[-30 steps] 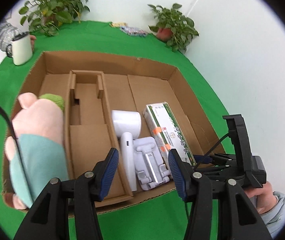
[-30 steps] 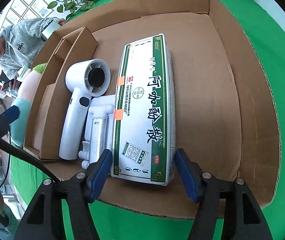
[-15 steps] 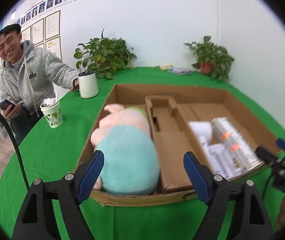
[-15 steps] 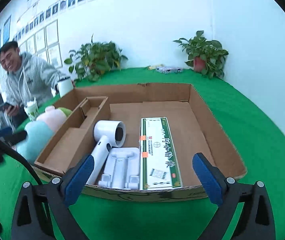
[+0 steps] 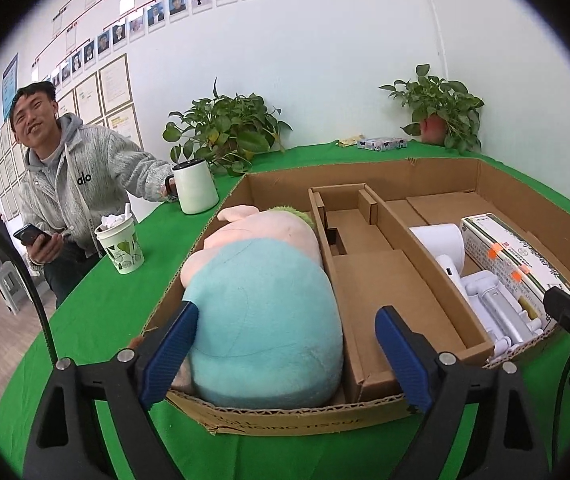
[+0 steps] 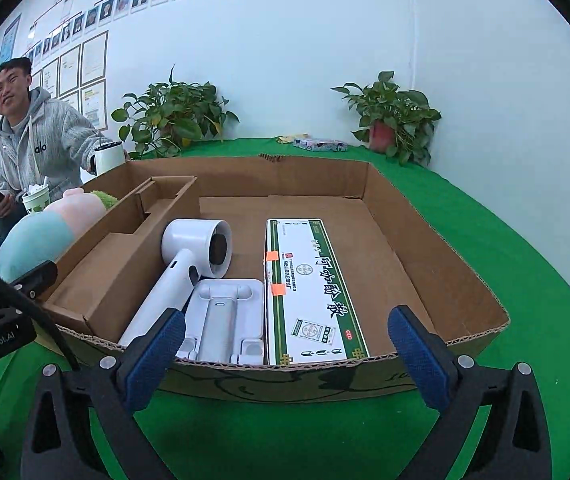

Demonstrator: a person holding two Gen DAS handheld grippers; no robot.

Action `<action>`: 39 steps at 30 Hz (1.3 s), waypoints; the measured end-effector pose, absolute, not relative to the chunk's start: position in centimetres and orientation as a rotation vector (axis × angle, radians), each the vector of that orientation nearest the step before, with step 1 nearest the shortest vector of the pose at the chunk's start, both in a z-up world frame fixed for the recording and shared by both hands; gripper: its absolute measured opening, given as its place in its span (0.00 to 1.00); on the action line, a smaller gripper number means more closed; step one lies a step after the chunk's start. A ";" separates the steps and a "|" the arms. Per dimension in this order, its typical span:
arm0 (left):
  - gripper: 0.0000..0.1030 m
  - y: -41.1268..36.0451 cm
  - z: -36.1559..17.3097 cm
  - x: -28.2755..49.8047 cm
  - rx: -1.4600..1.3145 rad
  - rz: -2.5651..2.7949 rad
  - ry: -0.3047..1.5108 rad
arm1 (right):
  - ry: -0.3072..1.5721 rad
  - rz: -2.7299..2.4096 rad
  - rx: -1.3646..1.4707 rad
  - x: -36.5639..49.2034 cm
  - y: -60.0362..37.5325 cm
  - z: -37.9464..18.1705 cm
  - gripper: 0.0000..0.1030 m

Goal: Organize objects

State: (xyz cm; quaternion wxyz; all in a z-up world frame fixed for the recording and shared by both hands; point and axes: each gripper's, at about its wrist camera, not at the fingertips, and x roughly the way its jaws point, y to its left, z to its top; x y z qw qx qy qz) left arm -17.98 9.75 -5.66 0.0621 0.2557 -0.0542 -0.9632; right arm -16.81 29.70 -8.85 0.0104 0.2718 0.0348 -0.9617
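backing off from the cardboard box (image 6: 437, 280), both grippers now hover just outside its near wall with nothing between their jaws. a second ago the right gripper (image 6: 285, 354) sat over the green-and-white carton (image 6: 313, 292) and the left gripper (image 5: 285, 350) looked straight down into the box; since then both have pulled out toward the near side and tipped up so the far wall of the room shows. the jaws of both have just been opening and stand wide apart, pads clear of everything. that reads as the last items being let go, so the sorting looks close to finished.

the soft toy (image 5: 261, 312), pink with a pale blue body, fills the left compartment, bulging above the rim. the middle cardboard insert (image 5: 381, 280) is bare. in the right compartment the white hair dryer (image 6: 181, 276) lies against the insert, the white stand (image 6: 225, 312) just beside it, and the carton touching the stand, flat and parallel. the space to the right of the carton is bare cardboard.
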 end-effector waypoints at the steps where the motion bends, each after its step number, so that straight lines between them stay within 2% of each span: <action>1: 0.91 9.7 -5.7 -18.0 0.781 -2.915 -0.164 | 0.110 -3.001 0.850 -16.9 29.7 -8.9 1.00; 4: 0.99 9.7 -5.8 -18.2 0.803 -2.923 -0.161 | 0.112 -2.995 0.853 -16.9 29.7 -9.0 1.00; 39: 0.99 9.1 -5.8 -18.2 0.857 -2.892 -0.096 | 0.105 -2.994 0.855 -16.4 29.4 -8.8 1.00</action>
